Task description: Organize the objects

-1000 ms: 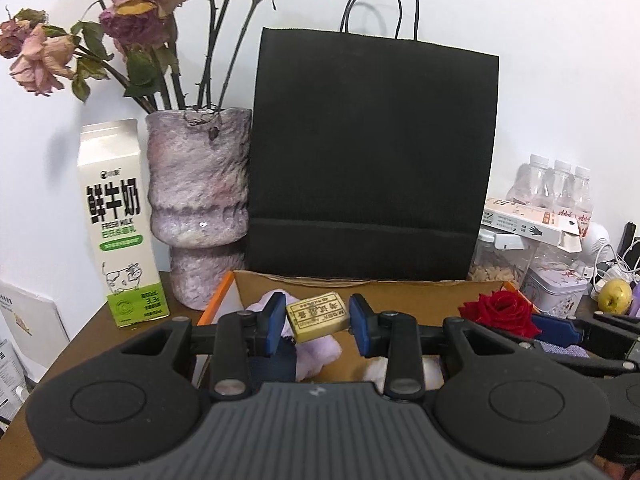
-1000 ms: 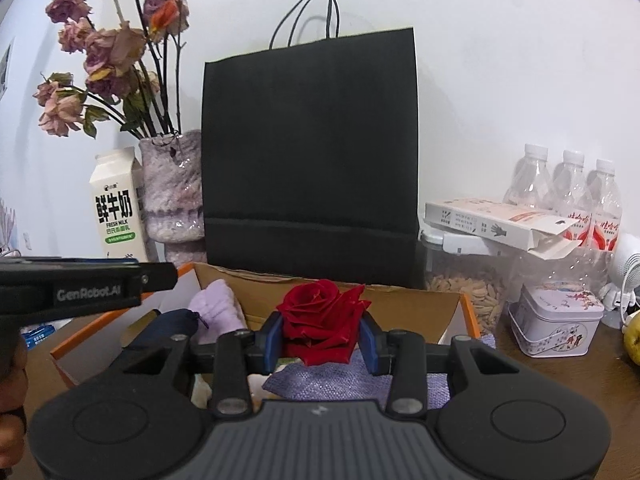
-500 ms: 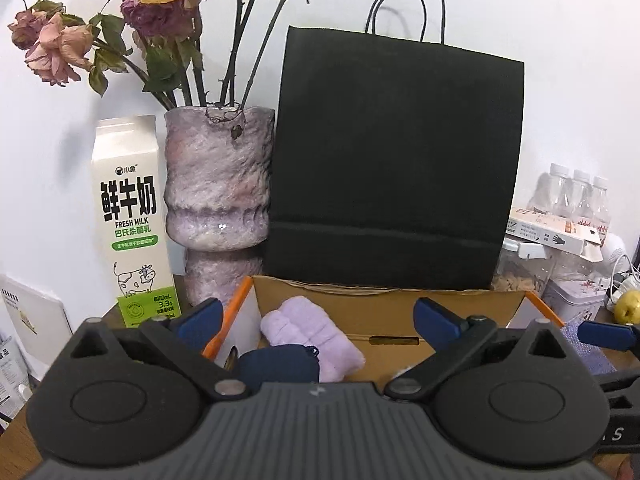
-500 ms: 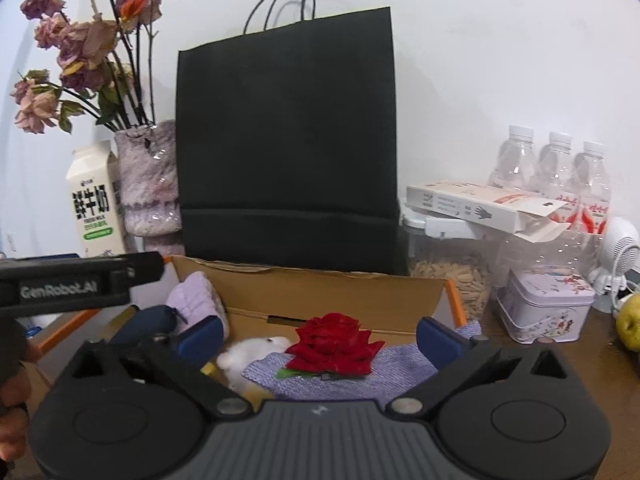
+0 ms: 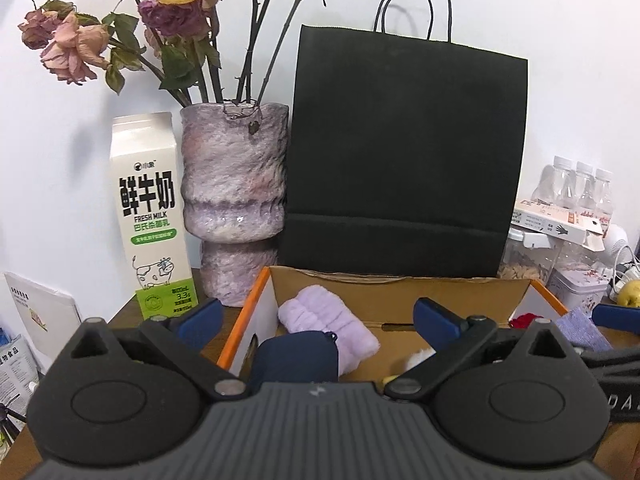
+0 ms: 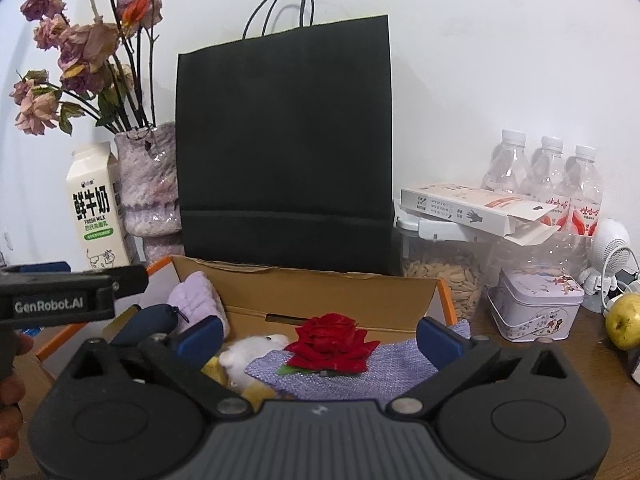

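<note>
Both hand-held grippers, left [image 5: 316, 318] and right [image 6: 318, 334], gape wide, nothing held. The rose [image 6: 332, 342], soft and fragile, is best pinched gently at its base.

A lived-in home corner, judging by the clutter on a wooden tabletop [image 6: 580, 364] against a plain white wall: a vase of dried roses [image 5: 234, 204] and a milk carton [image 5: 150, 216] at left, a black paper bag [image 5: 404, 152] centre, 3 water bottles [image 6: 544, 176] and a tin [image 6: 534, 306] at right.
</note>
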`<state>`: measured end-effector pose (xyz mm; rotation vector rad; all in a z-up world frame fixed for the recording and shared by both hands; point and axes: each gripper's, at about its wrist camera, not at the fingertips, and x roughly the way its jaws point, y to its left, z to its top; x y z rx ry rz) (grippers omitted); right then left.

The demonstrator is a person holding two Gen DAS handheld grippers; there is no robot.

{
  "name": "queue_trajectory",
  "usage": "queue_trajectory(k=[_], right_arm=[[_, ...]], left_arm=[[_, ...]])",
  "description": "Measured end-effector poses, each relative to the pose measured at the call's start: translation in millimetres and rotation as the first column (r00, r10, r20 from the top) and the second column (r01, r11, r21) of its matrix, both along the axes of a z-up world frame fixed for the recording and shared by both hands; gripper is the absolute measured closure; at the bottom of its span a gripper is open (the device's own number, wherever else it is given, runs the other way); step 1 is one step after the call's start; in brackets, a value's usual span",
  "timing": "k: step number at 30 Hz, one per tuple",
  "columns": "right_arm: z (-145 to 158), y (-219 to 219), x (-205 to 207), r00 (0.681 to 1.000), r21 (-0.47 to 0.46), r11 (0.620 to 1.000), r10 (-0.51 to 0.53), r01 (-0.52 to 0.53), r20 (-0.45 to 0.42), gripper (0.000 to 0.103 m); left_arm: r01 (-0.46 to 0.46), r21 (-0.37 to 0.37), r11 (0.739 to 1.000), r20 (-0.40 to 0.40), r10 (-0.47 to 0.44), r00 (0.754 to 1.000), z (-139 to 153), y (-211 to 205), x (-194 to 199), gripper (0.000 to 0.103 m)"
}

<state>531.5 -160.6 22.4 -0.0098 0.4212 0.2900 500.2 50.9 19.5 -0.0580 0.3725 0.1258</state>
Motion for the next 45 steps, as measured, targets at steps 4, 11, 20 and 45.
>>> queue_trajectory(k=[4, 11, 20, 45], right_arm=[[6.1, 0.7, -14.6, 1.000, -0.002, 1.000, 0.022, -0.022, 0.006, 0.000], [14.8, 0.8, -46.3, 0.997, 0.000, 0.998, 0.069, -0.069, 0.016, 0.000], [20.8, -1.9, -92.5, 0.994, 0.003, 0.995, 0.104, -0.104, 0.014, 0.000], [26.2, -42.3, -247.4, 0.997, 0.044, 0.997, 0.071, -0.070, -0.022, 0.000]], left_arm=[[-0.005, 0.018, 1.000, -0.001, 0.005, 1.000, 3.8, 2.6, -16.0, 0.000], [-0.007, 0.027, 1.000, -0.017, 0.007, 1.000, 4.2, 9.2, -52.8, 0.000], [0.006, 0.043, 0.999, -0.042, -0.005, 0.999, 2.6, 9.6, -103.9, 0.000], [0.030, 0.033, 0.999, -0.079, -0.027, 0.997, 16.9, -15.5, -267.5, 0.000]])
